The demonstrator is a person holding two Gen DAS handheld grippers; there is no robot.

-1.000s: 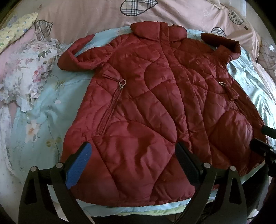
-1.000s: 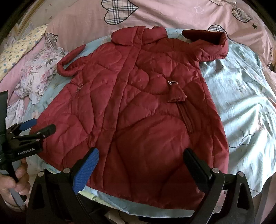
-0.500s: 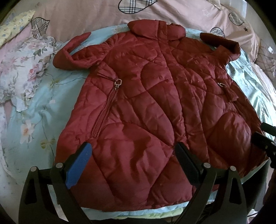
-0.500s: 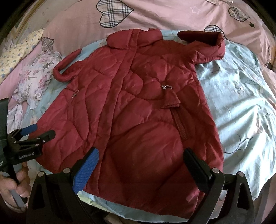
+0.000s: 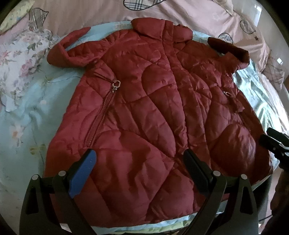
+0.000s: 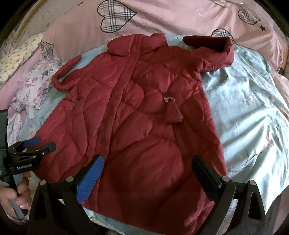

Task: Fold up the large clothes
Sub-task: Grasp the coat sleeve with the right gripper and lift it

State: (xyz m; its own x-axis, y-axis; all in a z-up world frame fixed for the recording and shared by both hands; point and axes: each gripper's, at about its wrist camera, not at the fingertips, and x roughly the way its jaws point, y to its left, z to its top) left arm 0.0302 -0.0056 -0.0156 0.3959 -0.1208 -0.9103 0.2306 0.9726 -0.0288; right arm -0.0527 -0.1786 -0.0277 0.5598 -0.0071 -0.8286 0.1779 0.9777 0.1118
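both grippers, left gripper (image 5: 139, 160) and right gripper (image 6: 148, 168), hover with fingers spread wide, holding nothing, over the hem of the red padded coat (image 5: 153, 112) lying flat on the bed sheet (image 6: 252, 117). puffy, soft, probably slippery; pinch it at the hem corners.

Bare blue sheet (image 6: 252, 115) lies open beside my right gripper (image 6: 147, 173); the floral cloth (image 5: 19, 59) crowds my left gripper's (image 5: 138, 167) side.

Home bedroom: bed with pale blue floral sheet (image 6: 252, 112), pink quilt with plaid hearts (image 6: 162, 16), floral pillow (image 5: 19, 59), quilted red coat (image 5: 144, 112) on top.
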